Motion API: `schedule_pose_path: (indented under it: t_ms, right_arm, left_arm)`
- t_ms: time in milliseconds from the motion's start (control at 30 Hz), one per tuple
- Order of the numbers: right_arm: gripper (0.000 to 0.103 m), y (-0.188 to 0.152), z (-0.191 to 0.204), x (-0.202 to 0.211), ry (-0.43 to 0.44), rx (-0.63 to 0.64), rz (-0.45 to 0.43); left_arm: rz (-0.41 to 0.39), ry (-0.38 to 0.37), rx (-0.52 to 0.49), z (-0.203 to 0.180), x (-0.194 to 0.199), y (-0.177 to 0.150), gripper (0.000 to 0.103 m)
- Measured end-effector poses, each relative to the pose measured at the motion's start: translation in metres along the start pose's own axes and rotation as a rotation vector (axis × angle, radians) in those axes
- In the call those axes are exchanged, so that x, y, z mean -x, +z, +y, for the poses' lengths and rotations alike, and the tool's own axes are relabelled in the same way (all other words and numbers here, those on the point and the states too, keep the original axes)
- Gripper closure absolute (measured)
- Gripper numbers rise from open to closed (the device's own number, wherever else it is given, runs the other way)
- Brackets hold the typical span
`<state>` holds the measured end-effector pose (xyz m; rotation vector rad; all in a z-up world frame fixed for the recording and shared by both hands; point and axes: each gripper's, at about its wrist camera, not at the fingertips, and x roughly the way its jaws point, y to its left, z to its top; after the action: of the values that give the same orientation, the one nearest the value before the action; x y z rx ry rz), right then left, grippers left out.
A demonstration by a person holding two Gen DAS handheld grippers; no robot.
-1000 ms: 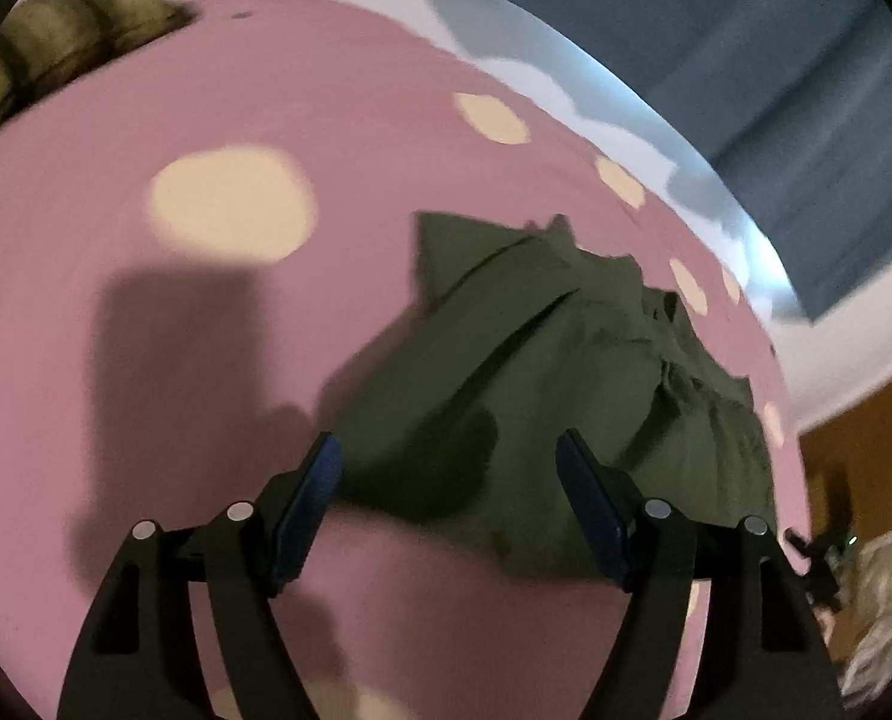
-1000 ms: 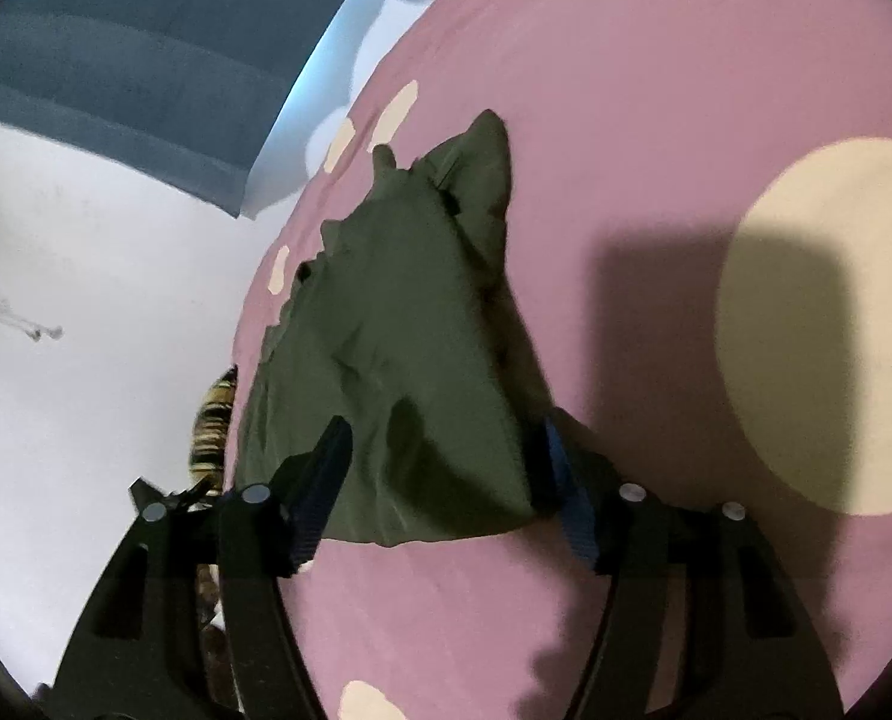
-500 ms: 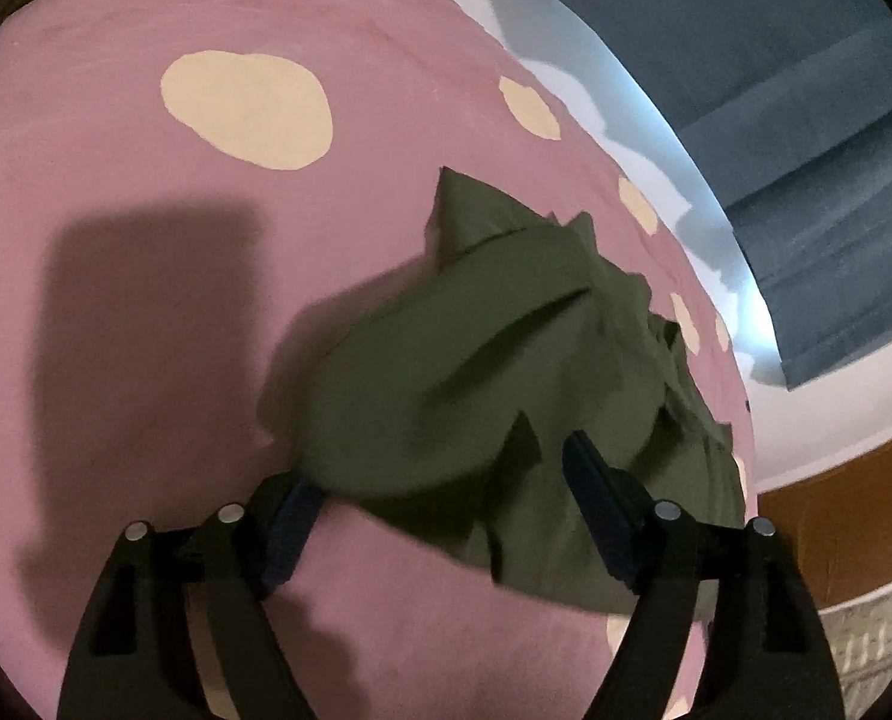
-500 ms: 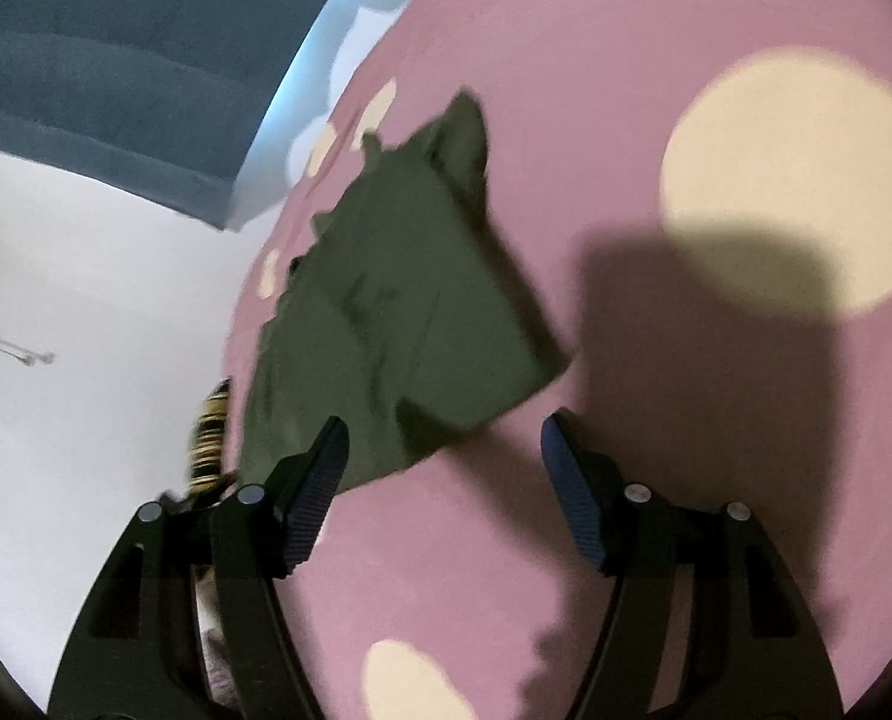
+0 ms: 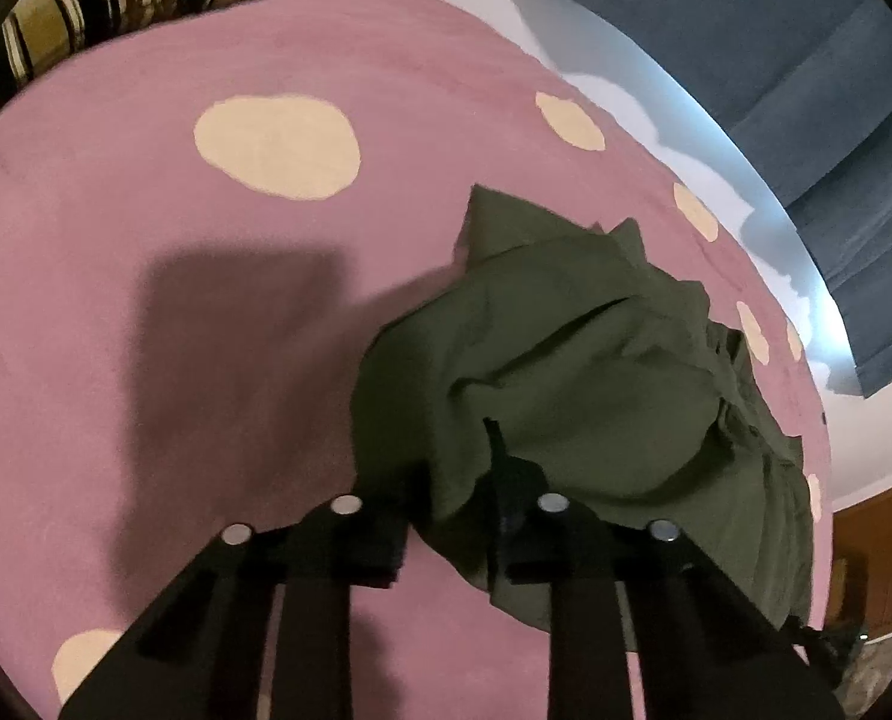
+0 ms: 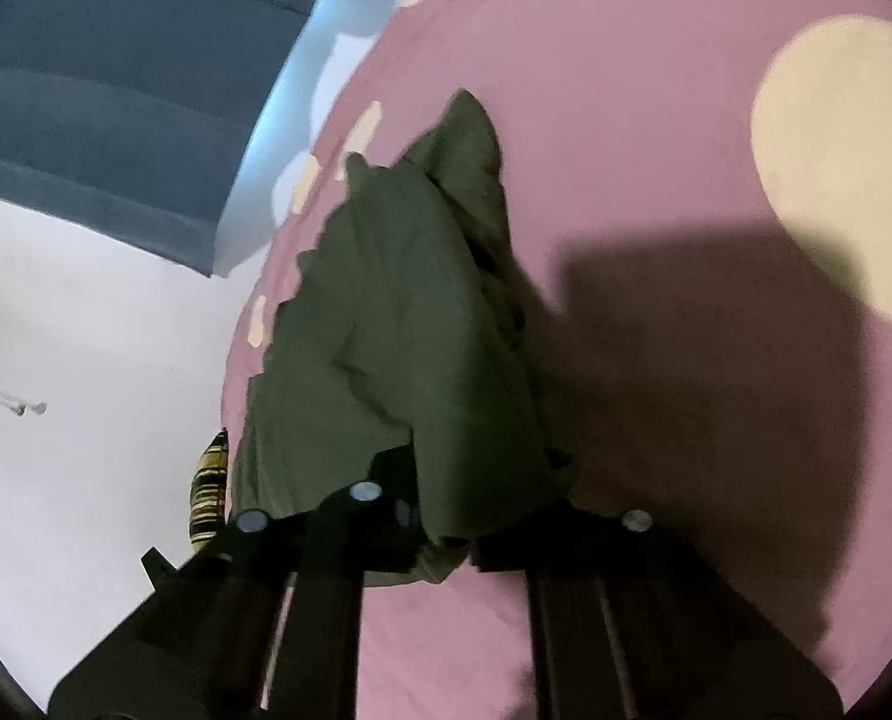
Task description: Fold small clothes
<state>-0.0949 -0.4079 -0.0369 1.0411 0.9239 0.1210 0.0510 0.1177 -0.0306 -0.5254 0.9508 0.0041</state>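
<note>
Left tongs (image 5: pixel 453 507) pinched on the near edge of the olive green garment (image 5: pixel 566 372), bottom center of the left wrist view; cloth bunched between the two arms. Right tongs (image 6: pixel 446 525) likewise clamped on a fold of the same garment (image 6: pixel 404 330), bottom center of the right wrist view, fabric draping over the pinch.

Garment lies crumpled on a pink bedsheet with cream dots (image 5: pixel 206 360), running from frame center toward lower right in the left view, and from center up toward upper middle in the right view.

Striped brown-black cloth (image 5: pixel 110 6) at upper left of the left view, well apart from the garment; a bit of it (image 6: pixel 209 492) shows at lower left of the right view. Blue curtain (image 5: pixel 806 90) upper right in the left view, (image 6: pixel 116 78) upper left in the right. White wall (image 6: pixel 86 360) at left.

Sheet edge runs near the garment's far side. Open pink sheet at left half of the left view and right half of the right view, crossed by dark shadows.
</note>
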Motion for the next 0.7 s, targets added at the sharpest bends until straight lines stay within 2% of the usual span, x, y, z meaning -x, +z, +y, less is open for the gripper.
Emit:
schedule_pose_path:
  t_ms: [133, 267, 467, 600, 700]
  right_arm:
    - [0.097, 0.008, 0.021, 0.020, 0.006, 0.093, -0.025]
    - [0.098, 0.015, 0.023, 0.030, -0.009, 0.127, -0.038]
    - [0.098, 0.013, -0.010, 0.010, -0.043, 0.089, 0.014]
    - [0.098, 0.012, -0.023, 0.003, 0.003, 0.050, 0.029]
    - [0.091, 0.012, -0.023, 0.010, -0.014, 0.052, 0.032]
  left_arm:
    - [-0.017, -0.012, 0.009, -0.006, 0.018, -0.001, 0.085]
    - [-0.002, -0.031, 0.006, -0.006, 0.023, -0.007, 0.085]
    - [0.074, -0.059, 0.057, 0.017, -0.006, -0.012, 0.084]
    - [0.068, -0.066, 0.028, 0.017, -0.007, -0.012, 0.083]
    - [0.062, -0.070, 0.018, 0.020, -0.002, -0.012, 0.072]
